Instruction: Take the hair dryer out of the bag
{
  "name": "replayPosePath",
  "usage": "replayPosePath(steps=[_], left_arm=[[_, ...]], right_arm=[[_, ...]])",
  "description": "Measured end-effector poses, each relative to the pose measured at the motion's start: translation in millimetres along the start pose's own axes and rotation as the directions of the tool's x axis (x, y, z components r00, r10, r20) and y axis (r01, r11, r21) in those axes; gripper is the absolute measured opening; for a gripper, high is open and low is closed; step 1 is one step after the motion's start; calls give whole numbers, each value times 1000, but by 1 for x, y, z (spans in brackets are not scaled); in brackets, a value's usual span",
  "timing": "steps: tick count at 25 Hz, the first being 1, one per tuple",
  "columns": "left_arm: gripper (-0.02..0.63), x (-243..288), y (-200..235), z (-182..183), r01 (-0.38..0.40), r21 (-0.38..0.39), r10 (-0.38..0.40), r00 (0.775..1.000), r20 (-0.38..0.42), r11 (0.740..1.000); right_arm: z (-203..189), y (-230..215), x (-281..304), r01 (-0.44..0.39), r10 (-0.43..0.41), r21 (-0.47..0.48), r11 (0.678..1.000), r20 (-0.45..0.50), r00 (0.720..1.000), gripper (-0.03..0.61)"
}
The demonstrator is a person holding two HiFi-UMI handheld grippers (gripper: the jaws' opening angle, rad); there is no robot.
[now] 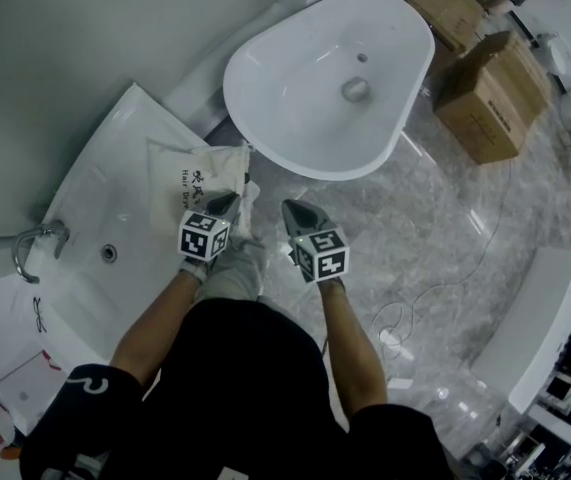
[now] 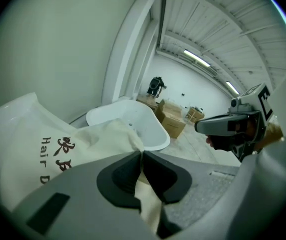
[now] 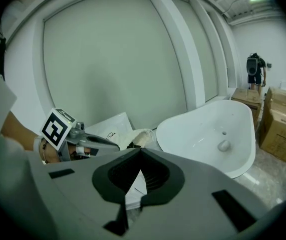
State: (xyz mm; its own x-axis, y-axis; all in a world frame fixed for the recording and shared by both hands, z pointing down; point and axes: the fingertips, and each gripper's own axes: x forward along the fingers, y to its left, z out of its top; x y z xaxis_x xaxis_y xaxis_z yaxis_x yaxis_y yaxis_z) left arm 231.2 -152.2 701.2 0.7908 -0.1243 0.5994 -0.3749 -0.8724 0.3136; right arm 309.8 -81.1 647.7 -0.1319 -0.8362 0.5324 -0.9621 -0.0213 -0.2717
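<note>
A white moulded worktop with a sunken basin runs along the left wall. Its chrome tap stands at the basin's near-left end. A cream cloth bag with printed lettering lies on the worktop's far end. Just to its right, a white oval bathtub stands on the grey marble floor. Brown cardboard boxes sit on the floor beyond the tub's right side. The left claw is at the bag's near right edge, cloth pinched between its jaws. The right claw, jaws together, is just to its right. A thin white cable trails across the floor further right.
</note>
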Motion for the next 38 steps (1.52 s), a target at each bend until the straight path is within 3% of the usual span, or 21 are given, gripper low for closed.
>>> replayPosePath(steps=[7,13,21,25,29,33,38], left_arm=[[14,-50,23,41,-14,-1,14,995,103,1000],[14,-80,53,62,-71,4,69,983,170,998],[14,-88,100,43,-118,-50,124,982,141,992],[14,-85,107,42,-71,-46,77,985,153,996],[14,-80,113,38,-36,-35,41,986,162,999],[14,-78,120,32,-41,-33,46,985,166,999],[14,-77,131,30,-23,-36,29,982,184,999]], right_arm=[[31,10,5,-33,34,-59,998,22,999,-5],[49,28,38,-107,105,-150,983,-18,994,-5],[45,61,104,-208,181,-234,950,-130,975,-3],[35,73,137,-251,198,-266,931,-209,958,-3],[20,85,166,-310,217,-297,903,-307,926,94],[1,99,184,-396,247,-332,856,-410,878,178],[-7,103,204,-435,215,-417,798,-477,852,221]])
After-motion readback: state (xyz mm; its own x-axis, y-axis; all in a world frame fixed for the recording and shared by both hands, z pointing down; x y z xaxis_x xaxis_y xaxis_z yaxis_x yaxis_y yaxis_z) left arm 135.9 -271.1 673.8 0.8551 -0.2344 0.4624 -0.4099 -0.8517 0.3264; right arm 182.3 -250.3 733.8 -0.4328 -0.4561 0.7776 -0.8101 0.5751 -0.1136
